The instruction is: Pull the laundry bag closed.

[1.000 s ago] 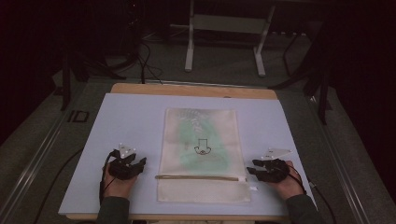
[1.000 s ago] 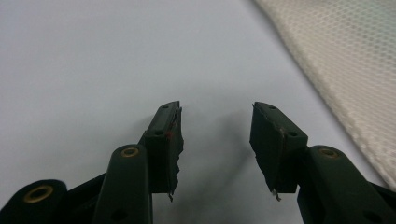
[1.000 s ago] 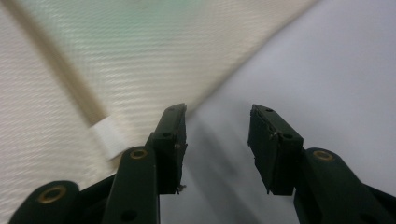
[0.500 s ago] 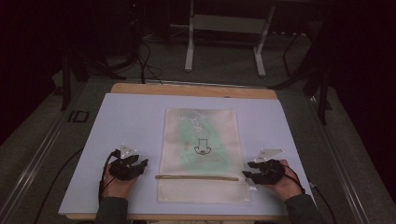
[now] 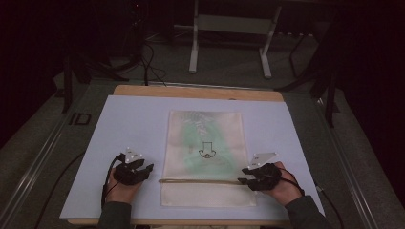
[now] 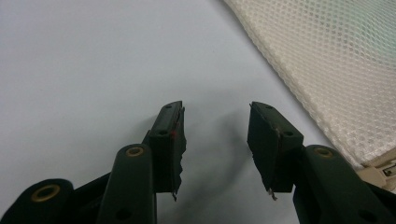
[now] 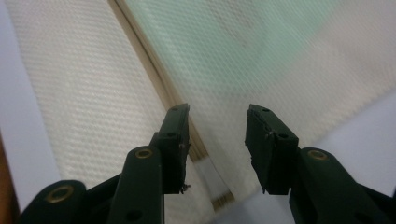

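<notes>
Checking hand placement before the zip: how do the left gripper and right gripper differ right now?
The left gripper sits on the bare blue mat, clear of the mesh bag; the right gripper is at the bag's edge, by the zipper end. Under the left jaws lies plain mat; under the right jaws, mesh and zipper tape. The right jaws have just been closing slightly, nothing between them. Both are open.

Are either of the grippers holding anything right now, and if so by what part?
Nothing is held. The left gripper stands open over bare table beside the mesh bag. The right gripper is open above the bag's zipper end.
</notes>
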Available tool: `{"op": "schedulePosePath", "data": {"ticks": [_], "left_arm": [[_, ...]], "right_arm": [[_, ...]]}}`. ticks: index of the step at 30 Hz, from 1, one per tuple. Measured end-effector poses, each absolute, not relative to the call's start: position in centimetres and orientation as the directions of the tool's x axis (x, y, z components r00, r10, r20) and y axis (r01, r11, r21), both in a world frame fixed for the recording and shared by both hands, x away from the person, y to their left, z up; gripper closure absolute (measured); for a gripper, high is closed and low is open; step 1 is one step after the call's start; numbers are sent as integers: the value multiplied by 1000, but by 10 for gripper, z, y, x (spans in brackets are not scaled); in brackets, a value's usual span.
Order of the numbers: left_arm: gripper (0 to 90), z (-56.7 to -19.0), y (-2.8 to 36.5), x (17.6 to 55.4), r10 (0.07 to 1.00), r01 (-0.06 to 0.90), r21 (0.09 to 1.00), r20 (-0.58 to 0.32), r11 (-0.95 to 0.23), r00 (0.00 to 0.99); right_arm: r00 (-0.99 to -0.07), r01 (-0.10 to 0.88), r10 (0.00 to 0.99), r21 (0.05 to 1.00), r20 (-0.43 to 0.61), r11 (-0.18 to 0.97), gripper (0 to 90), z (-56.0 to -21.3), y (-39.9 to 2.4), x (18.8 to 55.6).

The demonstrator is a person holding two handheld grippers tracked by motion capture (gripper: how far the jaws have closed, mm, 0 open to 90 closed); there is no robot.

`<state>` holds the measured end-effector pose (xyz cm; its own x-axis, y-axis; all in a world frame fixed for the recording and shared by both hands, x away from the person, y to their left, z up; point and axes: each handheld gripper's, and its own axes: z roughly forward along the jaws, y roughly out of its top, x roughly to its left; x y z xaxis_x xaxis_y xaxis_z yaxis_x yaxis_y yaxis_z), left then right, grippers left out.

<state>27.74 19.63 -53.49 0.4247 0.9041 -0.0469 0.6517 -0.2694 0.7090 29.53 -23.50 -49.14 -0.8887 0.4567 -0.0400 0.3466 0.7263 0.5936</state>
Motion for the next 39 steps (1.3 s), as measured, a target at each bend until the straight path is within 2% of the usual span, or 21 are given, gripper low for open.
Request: {"op": "schedulePosePath", "data": {"ticks": [14, 39], "left_arm": [[551, -533, 196, 276, 897, 633, 721, -34, -283, 441], [551, -533, 193, 276, 890, 625, 718, -17, -306, 455]], "right_arm": [[-934, 271, 356, 575, -38, 772, 616, -491, -195, 298], [-968, 178, 247, 564, -47, 806, 635, -481, -145, 299]]}}
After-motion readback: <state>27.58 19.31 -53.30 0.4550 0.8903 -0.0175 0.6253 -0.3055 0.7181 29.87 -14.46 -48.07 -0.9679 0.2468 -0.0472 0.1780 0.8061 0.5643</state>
